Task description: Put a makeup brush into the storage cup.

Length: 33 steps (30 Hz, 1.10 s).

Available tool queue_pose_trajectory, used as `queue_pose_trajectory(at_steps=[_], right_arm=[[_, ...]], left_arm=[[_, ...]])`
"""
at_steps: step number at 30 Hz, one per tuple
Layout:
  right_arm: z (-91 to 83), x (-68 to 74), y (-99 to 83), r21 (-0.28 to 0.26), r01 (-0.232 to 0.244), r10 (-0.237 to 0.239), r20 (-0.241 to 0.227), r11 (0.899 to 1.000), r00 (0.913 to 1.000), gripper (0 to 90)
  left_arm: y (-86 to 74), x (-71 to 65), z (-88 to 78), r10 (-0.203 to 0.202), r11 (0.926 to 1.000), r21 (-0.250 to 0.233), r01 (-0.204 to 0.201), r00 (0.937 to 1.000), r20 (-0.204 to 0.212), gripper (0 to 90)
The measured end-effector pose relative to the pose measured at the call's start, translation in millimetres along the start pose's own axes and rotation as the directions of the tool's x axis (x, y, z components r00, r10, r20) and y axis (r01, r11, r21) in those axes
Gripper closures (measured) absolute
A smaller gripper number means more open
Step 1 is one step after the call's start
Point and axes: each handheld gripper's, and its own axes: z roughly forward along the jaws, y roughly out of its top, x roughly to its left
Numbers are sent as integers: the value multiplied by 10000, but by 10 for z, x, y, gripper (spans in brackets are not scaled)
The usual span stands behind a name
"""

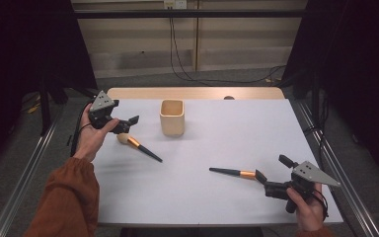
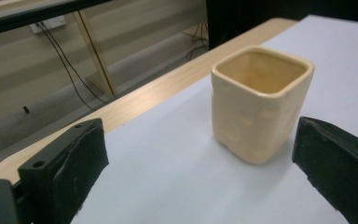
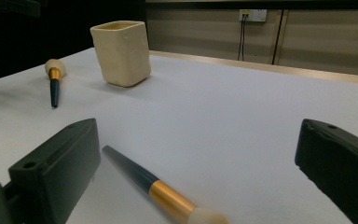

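A cream square cup (image 1: 171, 116) (image 2: 261, 102) (image 3: 121, 51) stands upright at the back middle of the white table (image 1: 237, 133). My left gripper (image 1: 128, 124) (image 2: 198, 140) hovers open just left of it, jaws aimed at the cup with nothing between them. Below that gripper lies a makeup brush (image 1: 139, 146) (image 3: 53, 79), bristle head toward the gripper. A second brush (image 1: 234, 172) (image 3: 154, 186) lies at the front right with a gold ferrule. My right gripper (image 1: 273, 169) (image 3: 198, 140) is open, and the brush's bristle end lies on the table between its jaws.
A wooden strip (image 1: 192, 93) runs along the table's far edge, with cables and a wall socket (image 1: 175, 4) behind. Metal rails (image 1: 24, 173) flank both sides. Bare table surface lies between the two brushes and right of the cup.
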Motion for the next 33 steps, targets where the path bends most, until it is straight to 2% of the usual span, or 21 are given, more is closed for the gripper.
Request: queue_pose_trajectory(at_steps=[5,7,10,11,13,15,16,17,21,24,28,29,30,31,32,33], right_arm=[[8,6,1,13,7,-7,-34,10000,10000,0],[9,7,0,15,53,-52,-40,10000,10000,0],[8,7,0,24,58,-58,-33,10000,10000,0],[5,7,0,18,63,-63,-31,10000,10000,0],[5,6,0,24,58,-58,-30,10000,10000,0],[7,6,-1,31,65,-65,-36,10000,10000,0],[7,7,-1,29,73,-73,-42,10000,10000,0],[5,9,0,35,65,-65,-29,10000,10000,0],[9,7,-1,61,77,-77,-40,10000,10000,0],[9,11,-2,87,73,-72,-61,9999,10000,0],[10,11,-3,92,70,-70,-70,9999,10000,0],[10,11,-3,101,69,-68,-74,9999,9999,0],[10,11,-4,105,63,-62,-77,9999,10000,0],[11,11,-3,102,55,-54,-71,9999,10000,0],[11,11,-3,106,54,-54,-81,9999,10000,0],[11,11,-3,106,54,-54,-81,9999,10000,0]], left_arm=[[29,-5,36,265,9971,702,-289,9990,355,30],[40,-11,50,524,9927,1064,-564,9978,405,30],[51,-15,65,625,9871,1441,-702,9964,573,33],[47,-20,77,684,9826,1683,-790,9953,682,29],[42,-22,85,698,9803,1797,-822,9948,739,32],[31,-35,109,929,9677,2263,-1112,9916,900,33],[28,-39,115,990,9642,2366,-1195,9904,969,33],[29,-38,119,1230,9551,2569,-1474,9864,1087,34],[44,-51,149,1508,9276,3201,-1926,9770,1510,46],[49,-60,173,1783,9126,3422,-2235,9711,1587,50],[48,-80,209,2067,8822,3846,-2716,9573,2019,55],[47,-83,217,2083,8765,3919,-2795,9542,2146,55],[44,-86,223,1977,8753,3974,-2754,9539,2257,56],[54,-80,223,1748,8705,4128,-2680,9524,2496,83],[62,-79,221,1759,8699,4139,-2682,9528,2476,143],[65,-82,222,1900,8667,4148,-2773,9521,2396,143]])
